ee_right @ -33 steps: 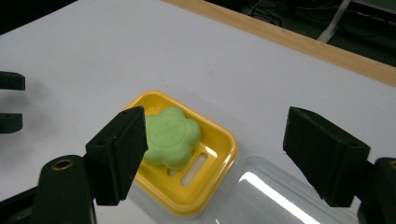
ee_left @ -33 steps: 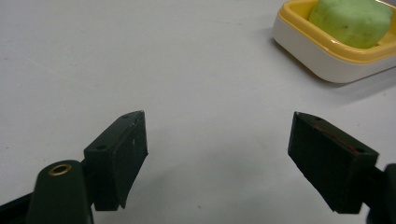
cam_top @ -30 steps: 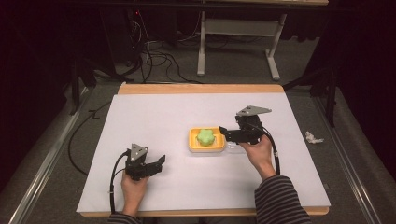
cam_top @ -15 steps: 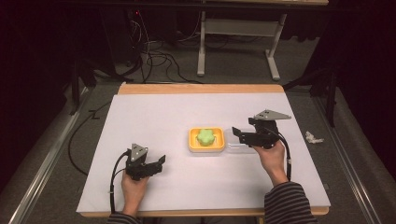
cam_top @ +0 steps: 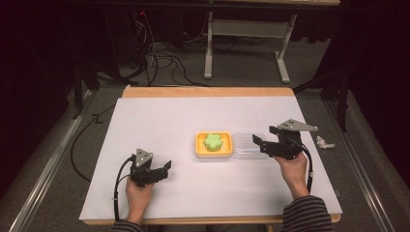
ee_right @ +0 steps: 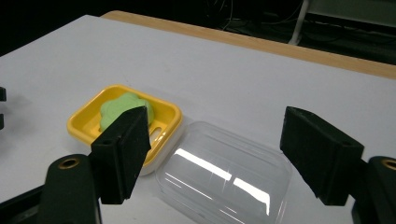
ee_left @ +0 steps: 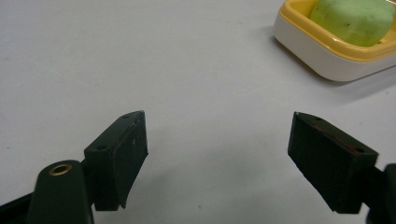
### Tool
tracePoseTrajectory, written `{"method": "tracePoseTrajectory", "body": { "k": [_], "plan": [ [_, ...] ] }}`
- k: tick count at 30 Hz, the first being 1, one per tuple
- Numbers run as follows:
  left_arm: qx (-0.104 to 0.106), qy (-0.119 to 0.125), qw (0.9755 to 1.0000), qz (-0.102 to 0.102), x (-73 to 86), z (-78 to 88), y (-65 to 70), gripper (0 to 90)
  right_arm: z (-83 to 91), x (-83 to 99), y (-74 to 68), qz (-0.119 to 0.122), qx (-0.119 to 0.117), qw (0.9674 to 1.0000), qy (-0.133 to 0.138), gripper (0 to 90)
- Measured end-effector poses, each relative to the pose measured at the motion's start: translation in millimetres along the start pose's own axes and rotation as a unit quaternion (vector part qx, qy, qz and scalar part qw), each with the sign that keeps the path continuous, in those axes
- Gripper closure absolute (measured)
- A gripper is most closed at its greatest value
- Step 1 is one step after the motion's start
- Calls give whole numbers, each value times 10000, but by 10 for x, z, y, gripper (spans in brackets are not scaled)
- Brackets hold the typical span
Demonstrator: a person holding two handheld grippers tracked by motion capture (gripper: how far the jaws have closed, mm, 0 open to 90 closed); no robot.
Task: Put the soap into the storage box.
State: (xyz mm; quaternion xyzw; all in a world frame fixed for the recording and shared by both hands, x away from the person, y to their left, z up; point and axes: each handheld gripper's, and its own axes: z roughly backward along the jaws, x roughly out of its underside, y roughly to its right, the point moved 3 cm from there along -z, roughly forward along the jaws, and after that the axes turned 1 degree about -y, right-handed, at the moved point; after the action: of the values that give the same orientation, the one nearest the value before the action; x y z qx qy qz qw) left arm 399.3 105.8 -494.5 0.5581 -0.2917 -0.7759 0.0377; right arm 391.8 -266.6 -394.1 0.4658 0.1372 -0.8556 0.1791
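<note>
There are no words or labels to read on any of the things here.

A yellow soap dish (cam_top: 214, 145) sits near the middle of the white table (cam_top: 159, 121). A green soap (cam_top: 212, 141) shaped a bit like a flower lies inside it. Right beside the dish, on its right, a clear plastic lid (cam_top: 248, 146) lies flat on the table. The lid touches the dish, or very nearly does.

The right gripper (cam_top: 259, 143) is just by the right side of the lid, and it points left toward the dish. The person's right hand (cam_top: 291, 166) holds it from behind, with a striped sleeve (cam_top: 309, 215) coming in from the bottom. In the right gripper view, its jaws are wide apart with nothing between them. The lid (ee_right: 224, 172) lies on the table in front of and below the jaws. The dish (ee_right: 123, 123) and soap (ee_right: 119, 108) sit behind the left jaw.

The left gripper (cam_top: 164, 169) is low on the left side of the table, well apart from the dish. The left hand (cam_top: 139, 193) holds it from below, and it points right. In the left gripper view, its jaws are wide apart too and grip nothing. The bare table is under them, and the dish (ee_left: 327, 56) with the soap (ee_left: 352, 18) is far up in the corner.
</note>
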Motion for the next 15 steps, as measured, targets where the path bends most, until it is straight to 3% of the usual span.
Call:
{"method": "tracePoseTrajectory", "body": {
  "k": [15],
  "plan": [
    [7,37,10000,20,-1,-1,5,205,217,135,79,-69,85,9996,241,246]
  ]
}}
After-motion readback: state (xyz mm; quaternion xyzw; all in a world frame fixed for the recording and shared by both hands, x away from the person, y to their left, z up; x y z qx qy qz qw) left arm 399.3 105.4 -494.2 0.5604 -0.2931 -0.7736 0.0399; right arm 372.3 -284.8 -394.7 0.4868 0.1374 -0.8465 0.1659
